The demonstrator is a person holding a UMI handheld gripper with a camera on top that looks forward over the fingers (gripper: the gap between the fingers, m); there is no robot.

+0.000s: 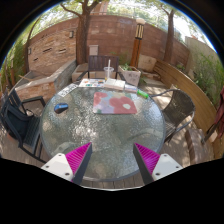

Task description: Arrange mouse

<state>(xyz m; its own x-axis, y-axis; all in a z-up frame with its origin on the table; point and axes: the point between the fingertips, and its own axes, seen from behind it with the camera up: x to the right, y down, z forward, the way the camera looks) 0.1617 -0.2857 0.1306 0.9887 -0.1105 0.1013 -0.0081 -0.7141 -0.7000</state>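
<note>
Nearest of all, the gripper [111,160] hangs over the near edge of a round glass table [95,135], its two fingers spread wide apart with the pink pads [79,159] facing each other and nothing held or touched between them; only bare glass shows in the gap. Beyond the fingers, past the middle of the tabletop, lies a red mat [115,102], flat and squarish, with nothing between it and the gripper. Off to the left of the mat, near the table's left rim and well apart from the fingers, sits the mouse [62,107], a small dark shape resting on the glass. At the far edge of the table are some pale things [109,84] that are too small to make out, and a green item [145,95] just right of the mat. Dark metal chairs [20,118] stand around the table on the left and right. Farther back a planter box [131,74] holds some greenery, and behind it rises a brick wall [108,38] with trees [82,20] above it.
</note>
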